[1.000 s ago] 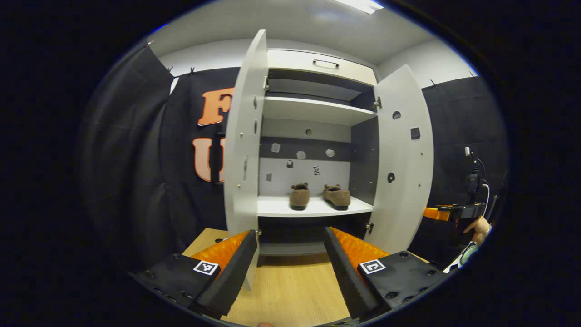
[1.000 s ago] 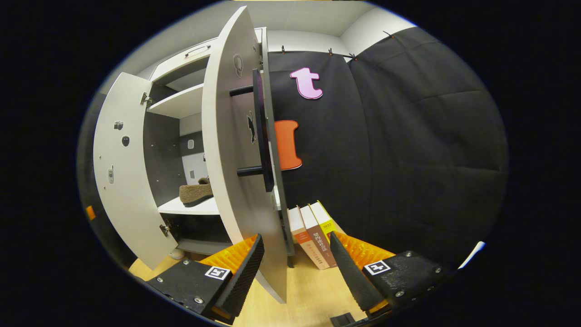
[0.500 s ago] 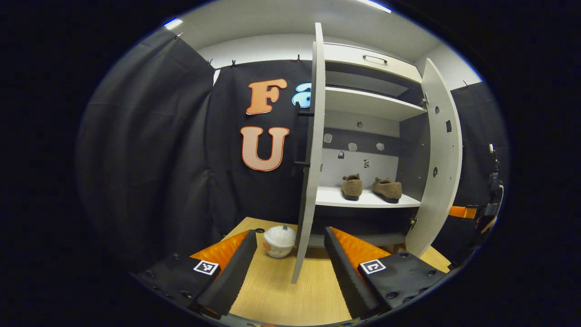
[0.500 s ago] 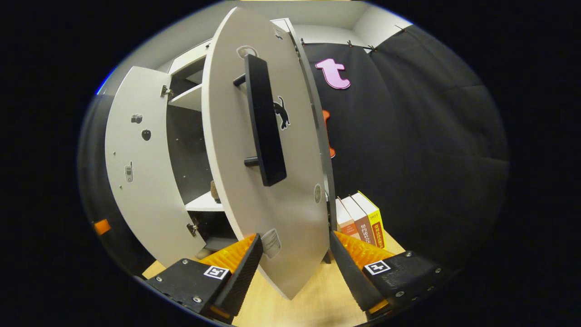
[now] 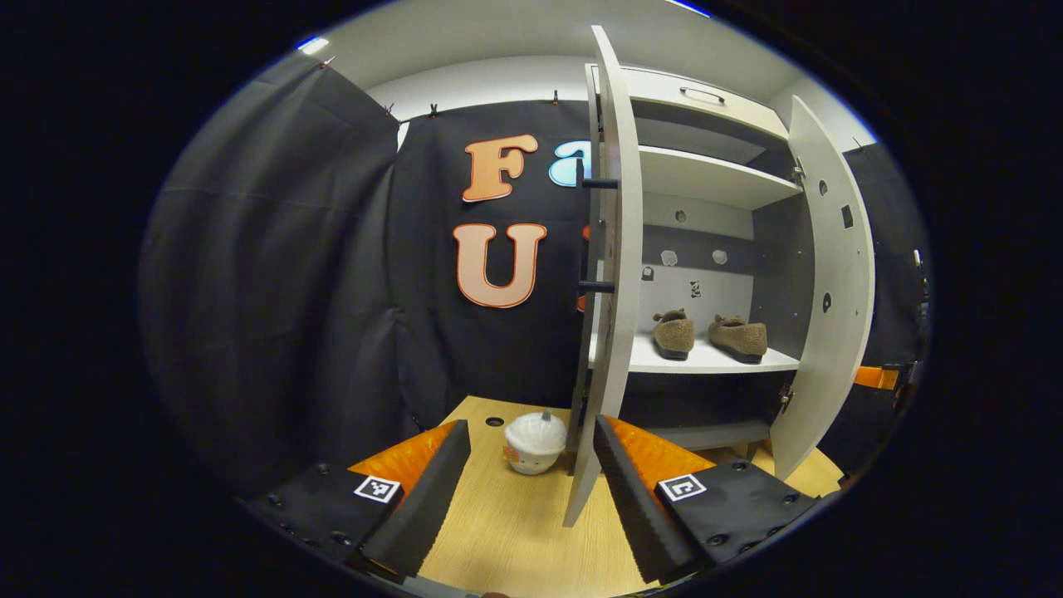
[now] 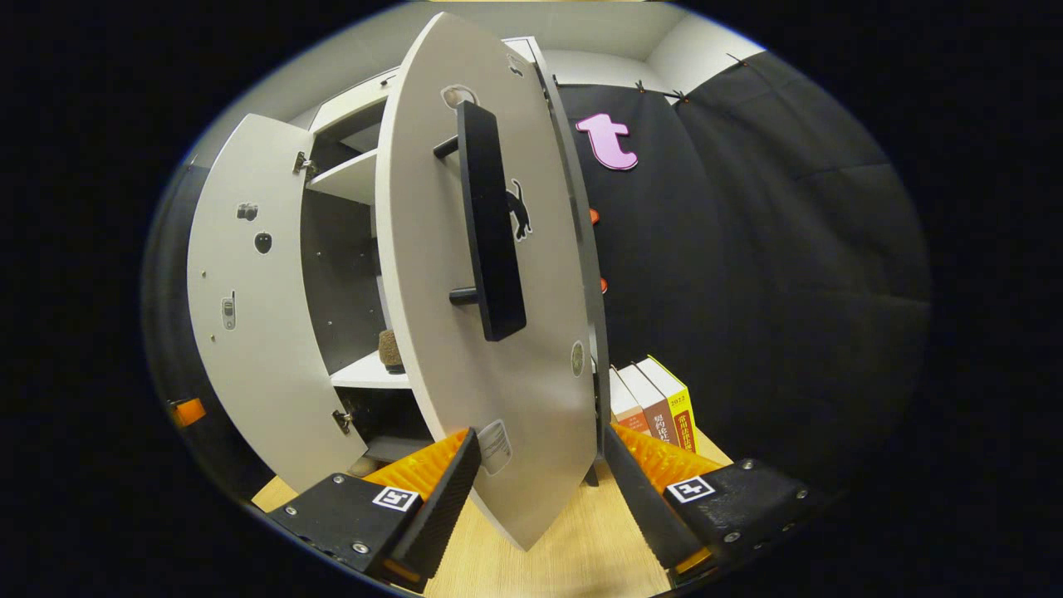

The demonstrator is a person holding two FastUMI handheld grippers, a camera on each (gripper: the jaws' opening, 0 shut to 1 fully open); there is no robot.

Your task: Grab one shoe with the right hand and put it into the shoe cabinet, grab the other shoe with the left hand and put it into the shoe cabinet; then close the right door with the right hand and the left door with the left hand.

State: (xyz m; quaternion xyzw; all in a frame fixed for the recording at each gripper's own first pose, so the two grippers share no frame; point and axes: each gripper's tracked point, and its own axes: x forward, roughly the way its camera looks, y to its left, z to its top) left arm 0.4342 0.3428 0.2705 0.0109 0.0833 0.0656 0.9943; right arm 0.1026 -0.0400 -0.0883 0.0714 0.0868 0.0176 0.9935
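Two brown shoes (image 5: 673,335) (image 5: 739,336) sit side by side on the cabinet's white shelf (image 5: 706,360). Both doors stand open. I see the left door (image 5: 610,291) edge-on, its lower corner between my left gripper's (image 5: 531,498) open fingers, close to the right finger. The right door (image 5: 830,274) shows its inner face there. In the right gripper view the right door (image 6: 498,374) shows its outer face with a black bar handle (image 6: 490,224). Its bottom edge hangs between my right gripper's (image 6: 540,498) open fingers. A bit of one shoe (image 6: 390,349) peeks past that door.
A white round lidded jar (image 5: 536,443) stands on the wooden tabletop (image 5: 507,531) just left of the left door. Several upright books (image 6: 656,399) stand right of the cabinet. Black cloth walls close in on both sides. An upper shelf (image 5: 706,178) and a drawer top the cabinet.
My left gripper has swung left, round to the left door's outer edge, bringing the jar into sight. My right gripper has come round to face the right door's outer side and handle.
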